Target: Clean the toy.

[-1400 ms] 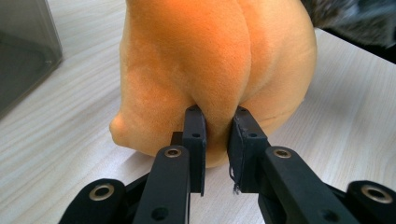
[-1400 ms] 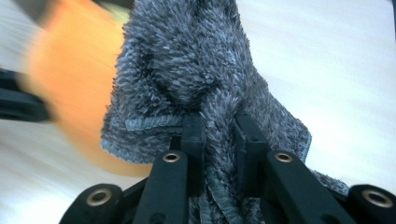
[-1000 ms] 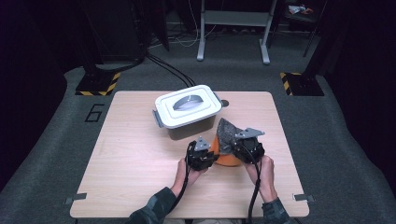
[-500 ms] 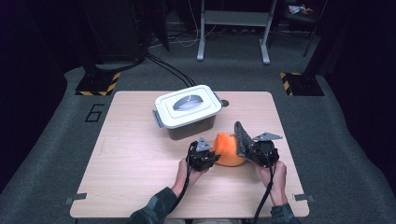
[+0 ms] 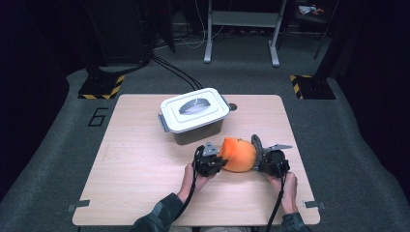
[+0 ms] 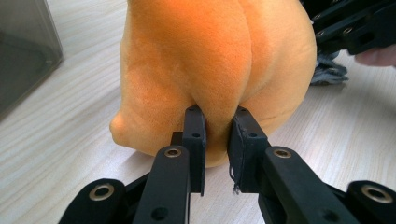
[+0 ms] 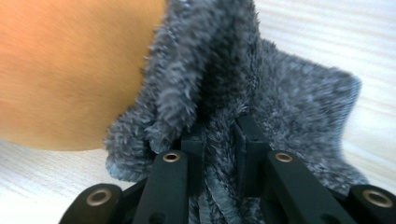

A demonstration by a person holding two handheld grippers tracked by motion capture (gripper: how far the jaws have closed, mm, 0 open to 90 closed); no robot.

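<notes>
You're bringing your right tongs [image 5: 260,157] down beside the orange plush [image 5: 238,154], pinching its grey fur [image 7: 280,107], while your left tongs [image 5: 216,159] are gripping an orange fold.

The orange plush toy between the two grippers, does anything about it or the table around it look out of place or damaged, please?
Nothing stands out. The orange plush toy lies intact on the table, its fabric pinched by the left gripper, while the right gripper pinches its grey fuzzy part. The lidded box sits closed and upright.
</notes>
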